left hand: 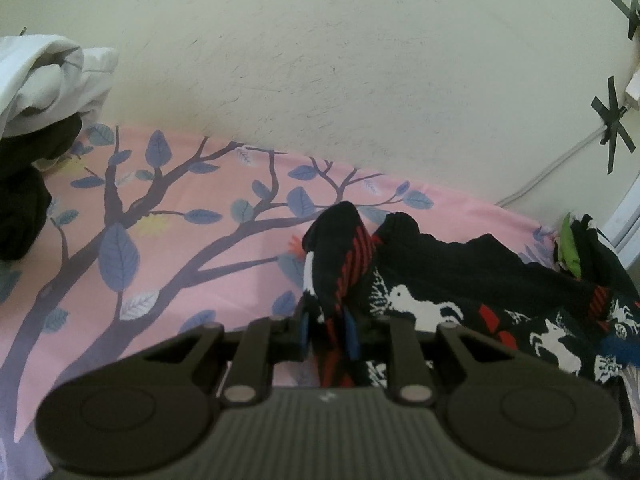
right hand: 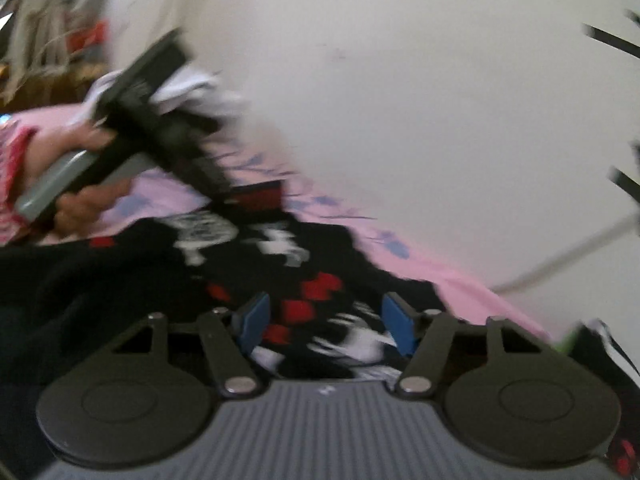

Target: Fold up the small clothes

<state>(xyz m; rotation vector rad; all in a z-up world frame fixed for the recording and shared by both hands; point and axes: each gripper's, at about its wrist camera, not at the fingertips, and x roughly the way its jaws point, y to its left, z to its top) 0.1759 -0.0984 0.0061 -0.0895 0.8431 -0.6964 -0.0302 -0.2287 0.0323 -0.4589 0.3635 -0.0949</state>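
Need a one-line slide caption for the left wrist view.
Left gripper pinching a fold of the black patterned sweater on a pink tree-print bedsheet, pale wall behind.

A bed spread with a pink sheet (left hand: 240,280) printed with dark purple branches and blue-grey leaves runs up against a pale wall. On its right side lies a black knitted garment (left hand: 480,276) patterned with white animal figures and red blocks, one bunched end raised off the sheet. At the far left edge sits a heap of white cloth over black cloth (left hand: 36,120). In the far right corner rests a small pile of dark fabric with a bright green piece (left hand: 572,248).
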